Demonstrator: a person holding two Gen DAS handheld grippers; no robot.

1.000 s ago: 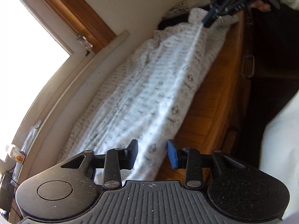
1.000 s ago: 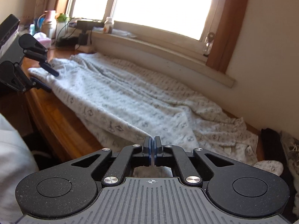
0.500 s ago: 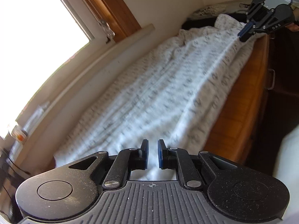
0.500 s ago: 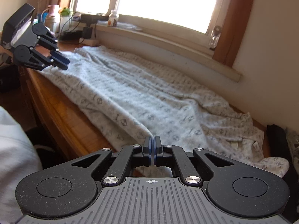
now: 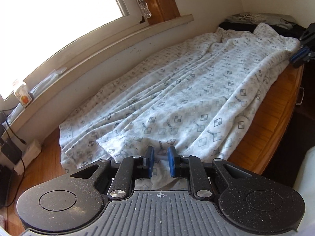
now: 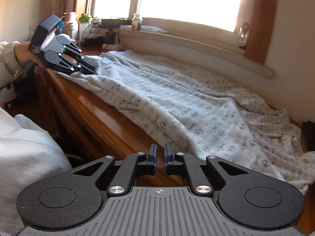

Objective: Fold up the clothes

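Since a second ago the left gripper (image 5: 159,161) has rolled level over the cloth (image 5: 187,102), jaws opening, cloth between them unpinched. The right gripper (image 6: 159,162), clenched earlier, is opening, empty. Cloth lies rumpled, spread on the bench (image 6: 110,122) ahead.

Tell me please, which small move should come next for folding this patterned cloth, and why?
Probably close the left gripper on the near edge of the patterned cloth. Its jaws are opening with cloth between them, not pinched. The right gripper, also opening, holds nothing.
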